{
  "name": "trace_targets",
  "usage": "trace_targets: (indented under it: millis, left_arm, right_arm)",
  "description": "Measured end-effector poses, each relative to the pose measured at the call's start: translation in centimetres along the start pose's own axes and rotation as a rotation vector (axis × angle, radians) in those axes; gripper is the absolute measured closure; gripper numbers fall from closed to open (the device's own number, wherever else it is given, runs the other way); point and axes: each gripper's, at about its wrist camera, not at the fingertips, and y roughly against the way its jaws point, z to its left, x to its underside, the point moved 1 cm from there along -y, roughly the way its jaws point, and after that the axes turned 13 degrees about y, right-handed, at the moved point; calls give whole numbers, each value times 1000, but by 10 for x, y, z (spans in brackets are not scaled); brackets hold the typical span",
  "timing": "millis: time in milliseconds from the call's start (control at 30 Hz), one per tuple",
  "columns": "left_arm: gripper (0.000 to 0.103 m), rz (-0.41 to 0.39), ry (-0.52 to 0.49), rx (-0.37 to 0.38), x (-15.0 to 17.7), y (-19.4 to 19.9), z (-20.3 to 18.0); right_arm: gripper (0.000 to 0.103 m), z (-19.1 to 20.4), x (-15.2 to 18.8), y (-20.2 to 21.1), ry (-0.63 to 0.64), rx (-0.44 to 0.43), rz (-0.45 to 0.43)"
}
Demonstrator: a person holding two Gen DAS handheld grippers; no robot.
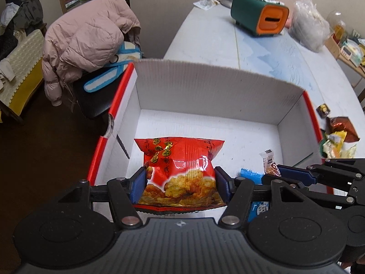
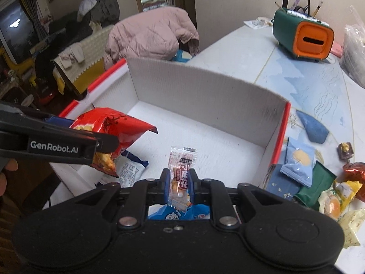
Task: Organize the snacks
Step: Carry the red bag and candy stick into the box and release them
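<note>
Inspection from my remote station: both grippers are loaded and poised over the open white box point(image 1: 205, 86), which sits on the table point(image 1: 262, 52).

My left gripper point(image 1: 180, 182) has its blue pads point(image 1: 139, 182) part-way apart, pressed on the flanks of a red chip bag point(image 1: 182, 159). The bag hangs above the box floor, near the left wall. I judge it light, air-filled and crinkly; the film looks glossy and liable to slip, and the contents would crush under a hard squeeze. The present hold, across the lower body, looks adequate. A hold on the sealed end seam would be firmer and spare the chips.

My right gripper point(image 2: 180, 182) has its jaws drawn nearly together, clamped on a small clear-wrapped snack point(image 2: 181, 173), which stands upright between the pads above the near part of the box. I judge it light and fairly stiff, and well taken at mid-length.

Blue and white packets point(image 2: 130, 169) already lie on the box floor at the near edge. Loose snacks point(image 2: 301, 171) remain on the table just beside the box's right wall, outside it.

Both held items appear positioned for release into the box.
</note>
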Motion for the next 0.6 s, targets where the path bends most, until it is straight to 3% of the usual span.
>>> trace_targets:
  millis: [600]
  left_arm:
    - [39, 47, -58, -18, 14, -21, -7]
  right_arm:
    - [80, 2, 8, -2, -19, 10, 34]
